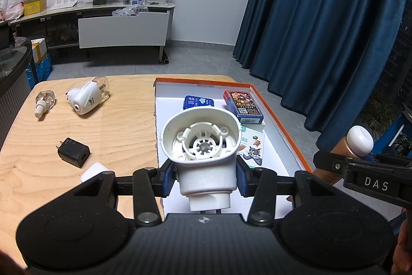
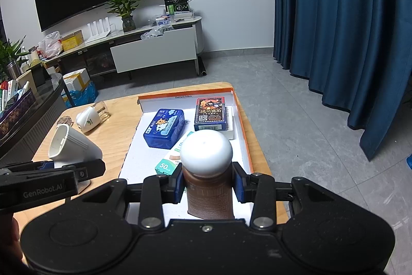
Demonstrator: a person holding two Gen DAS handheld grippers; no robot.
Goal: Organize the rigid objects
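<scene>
My left gripper [image 1: 206, 178] is shut on a white plastic plug-in device [image 1: 203, 143], its hollow end facing forward, held over the near part of the orange-rimmed white box [image 1: 280, 125]. My right gripper [image 2: 209, 186] is shut on a brown bottle with a white cap [image 2: 206, 153], also above the box [image 2: 240, 125]. Inside the box lie a blue tin [image 2: 164, 129], a dark card box [image 2: 211, 111] and a cartoon-printed pack [image 1: 253, 148]. In the right wrist view the white device [image 2: 72, 146] and the left gripper [image 2: 64, 172] appear at the left.
On the wooden table [image 1: 116, 125] left of the box lie a white plug-in vaporizer [image 1: 88, 96], a small clear bottle [image 1: 45, 101], a black charger [image 1: 73, 151] and a white block [image 1: 94, 170]. Blue curtains [image 1: 322, 30] hang at the right; a TV cabinet stands behind.
</scene>
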